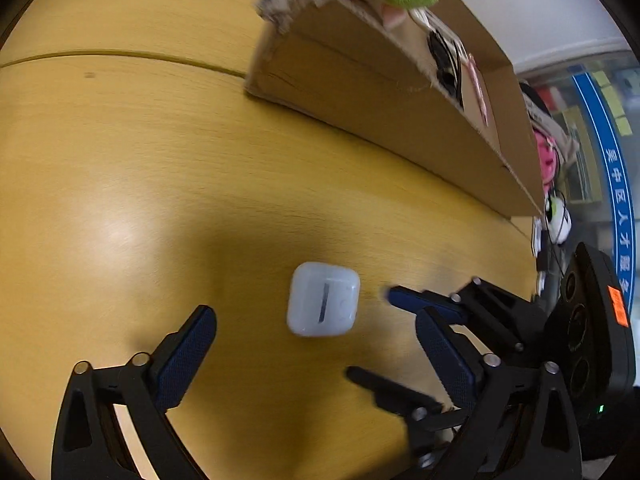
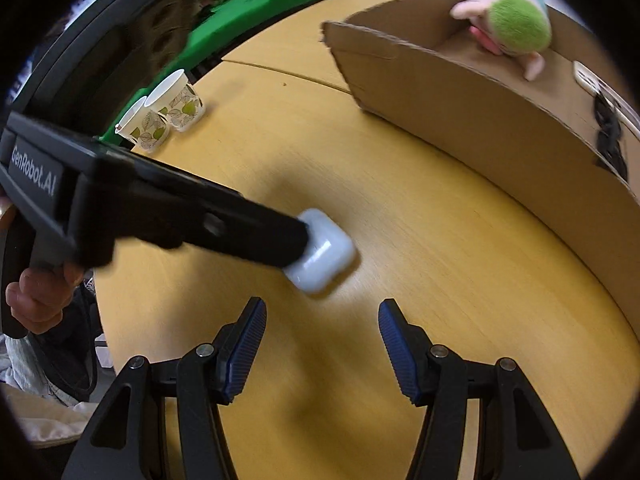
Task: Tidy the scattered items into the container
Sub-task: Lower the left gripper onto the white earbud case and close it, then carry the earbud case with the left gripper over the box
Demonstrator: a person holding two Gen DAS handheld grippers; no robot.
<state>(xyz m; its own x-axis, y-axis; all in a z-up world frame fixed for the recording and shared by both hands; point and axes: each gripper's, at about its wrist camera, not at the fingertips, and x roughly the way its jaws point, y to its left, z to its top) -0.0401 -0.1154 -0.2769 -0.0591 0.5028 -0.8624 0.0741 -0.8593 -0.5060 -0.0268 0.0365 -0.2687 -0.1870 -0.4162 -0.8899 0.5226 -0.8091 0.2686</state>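
A white earbuds case (image 1: 323,305) lies flat on the wooden table (image 1: 120,168). My left gripper (image 1: 316,314) hangs over it, open, with a wide gap between the case and each pad. My right gripper (image 1: 372,332) comes in from the right, its blue-padded fingers just beside the case. In the right wrist view the case (image 2: 332,260) lies just ahead of my right gripper (image 2: 320,306), which is open and holds nothing. One black finger (image 2: 240,224) of the left gripper covers the case's left side there. The cardboard box (image 1: 380,128) stands behind.
The cardboard box (image 2: 480,120) holds a green and pink plush toy (image 2: 516,28), a black cable (image 2: 608,132) and a white flat item. Two leaf-patterned paper cups (image 2: 172,108) stand at the table's far left edge by a green panel (image 2: 248,12). A hand (image 2: 36,300) grips the left tool.
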